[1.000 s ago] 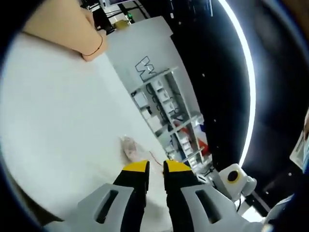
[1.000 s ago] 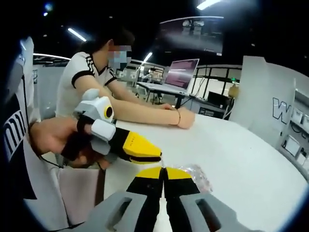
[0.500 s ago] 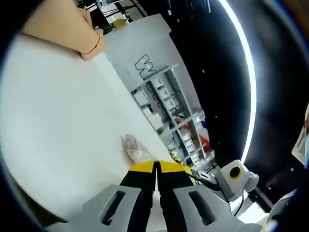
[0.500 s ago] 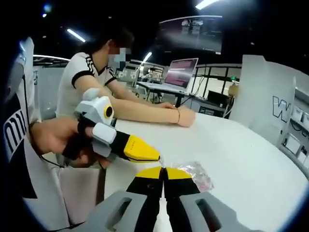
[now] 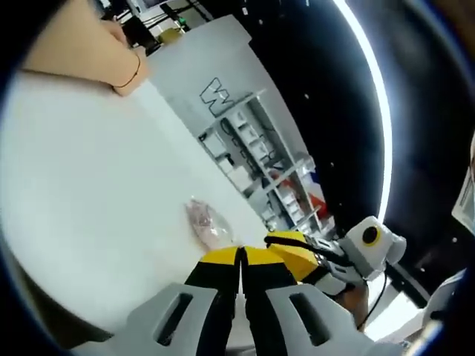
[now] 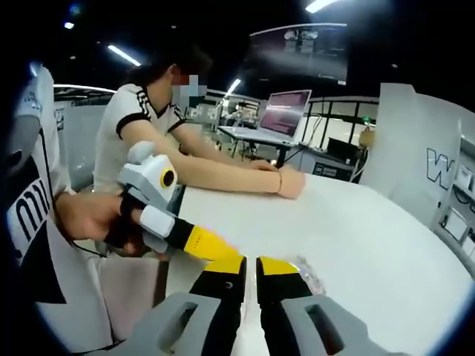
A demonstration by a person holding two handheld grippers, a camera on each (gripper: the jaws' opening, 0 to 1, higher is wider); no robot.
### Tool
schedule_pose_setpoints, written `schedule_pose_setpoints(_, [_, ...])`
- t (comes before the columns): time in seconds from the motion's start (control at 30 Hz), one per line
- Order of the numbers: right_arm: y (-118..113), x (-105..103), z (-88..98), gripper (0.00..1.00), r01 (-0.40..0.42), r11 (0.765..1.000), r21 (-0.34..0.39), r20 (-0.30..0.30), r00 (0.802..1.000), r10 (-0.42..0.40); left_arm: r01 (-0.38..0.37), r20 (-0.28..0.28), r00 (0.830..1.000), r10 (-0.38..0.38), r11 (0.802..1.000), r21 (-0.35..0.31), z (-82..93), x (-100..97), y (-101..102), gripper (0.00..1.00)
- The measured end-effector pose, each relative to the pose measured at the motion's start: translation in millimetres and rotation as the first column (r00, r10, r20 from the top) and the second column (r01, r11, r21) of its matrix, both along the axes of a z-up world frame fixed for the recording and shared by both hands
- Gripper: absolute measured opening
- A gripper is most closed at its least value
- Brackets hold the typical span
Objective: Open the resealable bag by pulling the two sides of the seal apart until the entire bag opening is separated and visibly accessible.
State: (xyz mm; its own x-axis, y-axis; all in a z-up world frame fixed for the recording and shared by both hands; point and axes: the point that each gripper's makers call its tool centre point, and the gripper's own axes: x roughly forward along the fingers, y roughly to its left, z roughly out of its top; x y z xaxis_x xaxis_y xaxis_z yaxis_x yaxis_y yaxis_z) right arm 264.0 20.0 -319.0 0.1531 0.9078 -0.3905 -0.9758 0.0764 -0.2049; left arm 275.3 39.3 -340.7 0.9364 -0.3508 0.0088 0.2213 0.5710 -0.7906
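Note:
A small clear resealable bag [image 5: 205, 222] with pinkish contents lies on the white table [image 5: 82, 193]. In the left gripper view my left gripper [image 5: 241, 254] is shut, and the bag's near edge runs into its yellow tips. My right gripper [image 5: 291, 251] comes in beside it from the right. In the right gripper view the right gripper [image 6: 251, 265] stands a little open, with a narrow gap between its jaws. The bag [image 6: 308, 270] lies just right of them. The left gripper [image 6: 210, 243], held in a hand, reaches in from the left, its tip hidden behind my jaw.
A seated person rests a forearm [image 6: 230, 175] on the table's far side, with a laptop [image 6: 280, 115] behind. A white panel [image 5: 200, 63] and shelving [image 5: 256, 152] stand past the table's edge.
The left gripper closed a second ago and stays shut at the bag's edge. The right gripper's jaws, shut before, have parted slightly. The right gripper has come closer in the left gripper view.

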Motion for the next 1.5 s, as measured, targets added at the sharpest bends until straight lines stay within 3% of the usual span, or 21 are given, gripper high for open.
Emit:
schedule_pose_setpoints(0.2, [6, -4, -14.4, 0.0, -0.039, 0.996, -0.074, -0.013, 0.999, 0.038, 0.01, 0.004, 1.0, -0.011, 0.998, 0.056, -0.9, -1.5, -2, 0.01])
schedule_pose_setpoints(0.37, [5, -4, -19.1, 0.0, -0.044, 0.995, -0.092, -0.022, 0.999, 0.042, 0.005, 0.001, 1.0, -0.005, 0.996, 0.086, -3.7, -1.9, 0, 0.01])
schedule_pose_setpoints(0.7, [4, 0, -9.5, 0.0, -0.006, 1.0, -0.03, -0.058, 0.998, 0.004, 0.025, 0.001, 1.0, -0.025, 0.999, 0.035, 1.2, 0.7, -2, 0.06])
schedule_pose_setpoints(0.9, [2, -2, -11.5, 0.0, -0.011, 0.999, -0.033, -0.077, 0.997, 0.009, 0.018, -0.002, 1.0, -0.018, 1.0, 0.011, -0.1, 2.0, 0, 0.08])
schedule_pose_setpoints(1.1, [2, -3, -14.1, 0.0, -0.016, 0.999, -0.043, -0.077, 0.997, 0.012, 0.032, 0.002, 0.999, -0.032, 0.999, 0.022, 0.4, 3.0, -3, 0.02])
schedule_pose_setpoints(1.5, [-1, -1, -17.0, 0.0, -0.035, 0.997, -0.069, -0.06, 0.998, 0.031, 0.038, 0.01, 0.999, -0.04, 0.987, 0.154, -2.1, 0.0, -8, 0.01])
